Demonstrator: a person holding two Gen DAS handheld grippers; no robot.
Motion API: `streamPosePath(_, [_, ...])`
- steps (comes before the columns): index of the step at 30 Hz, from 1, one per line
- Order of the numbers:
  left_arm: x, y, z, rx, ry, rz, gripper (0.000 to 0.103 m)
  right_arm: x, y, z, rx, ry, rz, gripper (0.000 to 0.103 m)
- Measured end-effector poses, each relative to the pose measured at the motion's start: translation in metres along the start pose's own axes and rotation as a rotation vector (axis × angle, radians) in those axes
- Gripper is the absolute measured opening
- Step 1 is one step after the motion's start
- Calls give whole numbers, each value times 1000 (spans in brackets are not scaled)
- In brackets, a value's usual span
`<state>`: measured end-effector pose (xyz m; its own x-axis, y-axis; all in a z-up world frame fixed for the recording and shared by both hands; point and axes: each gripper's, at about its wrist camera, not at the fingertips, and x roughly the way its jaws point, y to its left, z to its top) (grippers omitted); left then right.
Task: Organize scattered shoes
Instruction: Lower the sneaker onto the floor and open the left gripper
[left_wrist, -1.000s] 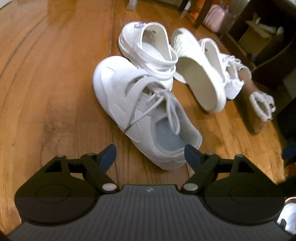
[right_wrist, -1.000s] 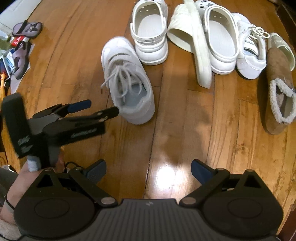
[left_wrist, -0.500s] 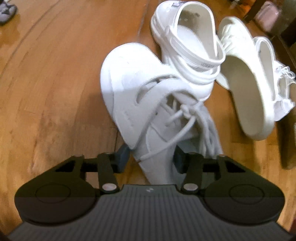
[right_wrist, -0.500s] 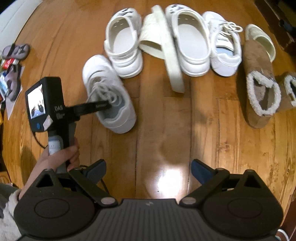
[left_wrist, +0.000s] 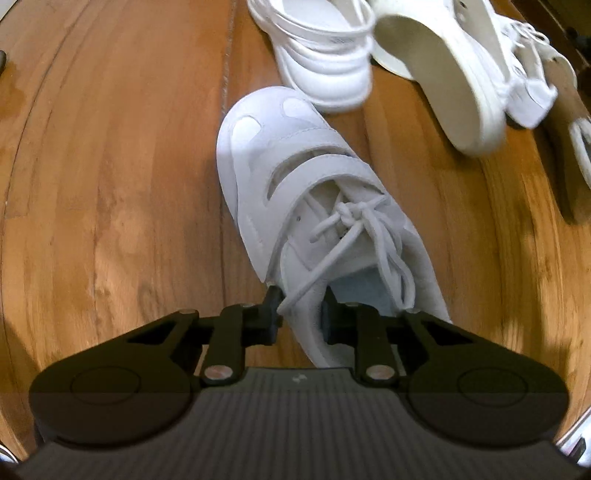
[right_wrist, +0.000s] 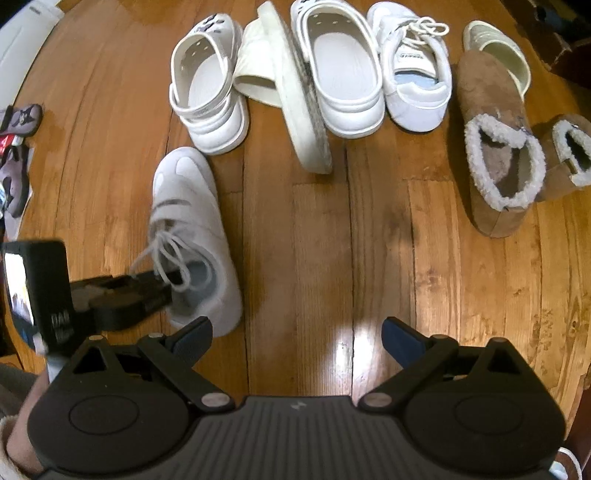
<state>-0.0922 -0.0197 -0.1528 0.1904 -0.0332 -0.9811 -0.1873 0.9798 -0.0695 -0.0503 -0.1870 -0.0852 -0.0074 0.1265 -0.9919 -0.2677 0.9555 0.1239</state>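
Left gripper (left_wrist: 298, 311) pinched on sneaker (left_wrist: 314, 206) collar, shoe on floor (left_wrist: 110, 184) apart from its mate (right_wrist: 415, 70) in the row; right gripper (right_wrist: 297, 338) wide open, empty; likely carrying step; next: lift clear, set beside mate.

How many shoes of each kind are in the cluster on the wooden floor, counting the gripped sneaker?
White lace-up sneakers: 2
White clogs: 2
Cream slides: 2
Brown fleece-lined slippers: 2
Total: 8
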Motion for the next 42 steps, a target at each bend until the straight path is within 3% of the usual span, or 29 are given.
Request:
streamPosePath(2, [-14, -10, -12, 32, -23, -2, 13, 1, 3, -3, -22, 3, 8, 99])
streamPosePath(3, [-20, -13, -16, 41, -29, -14, 2, 1, 4, -4, -33, 3, 13, 99])
streamPosePath(5, [-31, -19, -20, 56, -37, -44, 2, 3, 6, -5, -47, 7, 16, 99])
streamPosePath(8, [-42, -32, -29, 107, -62, -4, 2, 4, 5, -4, -49, 12, 5, 99])
streamPosePath(11, [-29, -25, -26, 57, -51, 22, 5, 5, 4, -3, -37, 13, -1, 99])
streamPosePath(13, [-17, -18, -23, 25, -59, 36, 18, 3, 3, -3, -31, 8, -1, 99])
streamPosePath(15, [-8, -15, -23, 20, -85, 76, 50, 1, 3, -3, -29, 0, -6, 99])
streamPosePath(16, [-1, -15, -22, 16, -88, 91, 54, -1, 3, -3, -30, -3, -7, 99])
streamPosePath(18, [13, -14, -19, 8, -87, 120, 78, -3, 5, -2, -32, -9, -5, 99])
streamPosePath(19, [19, -14, -18, 3, -86, 134, 80, -4, 5, -2, -33, -11, -4, 99])
streamPosePath(20, [26, -13, -17, -1, -86, 148, 80, -5, 7, -1, -35, -14, -1, 99])
streamPosePath(22, [40, -13, -14, -9, -85, 177, 68, -5, 8, -1, -37, -15, 0, 99])
streamPosePath(23, [40, -13, -12, -16, -70, 145, 39, -5, 8, -1, -38, -15, -1, 99])
streamPosePath(25, [37, -17, -8, -4, -36, 84, 32, -5, 8, -1, -43, -13, -4, 99])
streamPosePath(29, [25, -32, -20, 79, 14, 19, 28, -8, 4, -3, -41, -12, -3, 99])
streamPosePath(37, [-4, -67, -64, 210, 19, -43, 18, 5, -9, -6, -33, 33, -30, 99])
streamPosePath(39, [-8, -70, -66, 239, 58, -54, 18, 8, -8, -6, -43, 40, -39, 99])
streamPosePath(40, [-10, -70, -67, 253, 80, -59, 20, 9, -7, -6, -52, 41, -39, 99])
streamPosePath(42, [-17, -71, -65, 295, 121, -66, 48, 9, 1, -7, -101, 40, -30, 98])
